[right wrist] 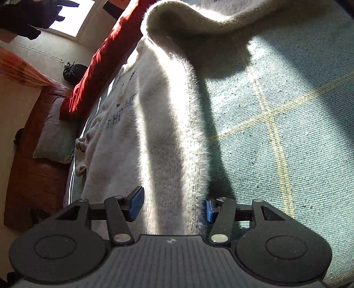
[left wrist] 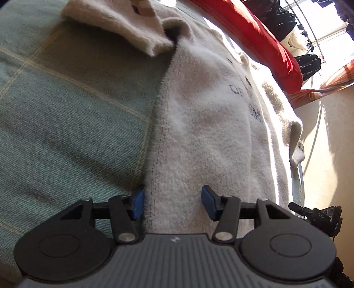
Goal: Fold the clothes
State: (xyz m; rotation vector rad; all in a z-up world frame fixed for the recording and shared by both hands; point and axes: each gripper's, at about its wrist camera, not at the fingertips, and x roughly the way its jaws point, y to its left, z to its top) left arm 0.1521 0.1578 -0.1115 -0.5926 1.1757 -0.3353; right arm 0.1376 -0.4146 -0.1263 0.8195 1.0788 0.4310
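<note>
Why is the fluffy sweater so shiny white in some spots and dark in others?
Right wrist view: sun from the window grazes the sweater, so its fuzzy ridge glows until detail washes out, while the raised fold shades the green bedcover. Left wrist view: the sweater is mostly in soft shade, only its far edge and the floor glare. Both views bend straight lines, because the lens is fisheye.

A bed [left wrist: 66, 115] with a green checked cover carries a fluffy white sweater [left wrist: 205, 124], laid flat with one sleeve folded, and a red blanket [left wrist: 261, 37] beyond it.
</note>
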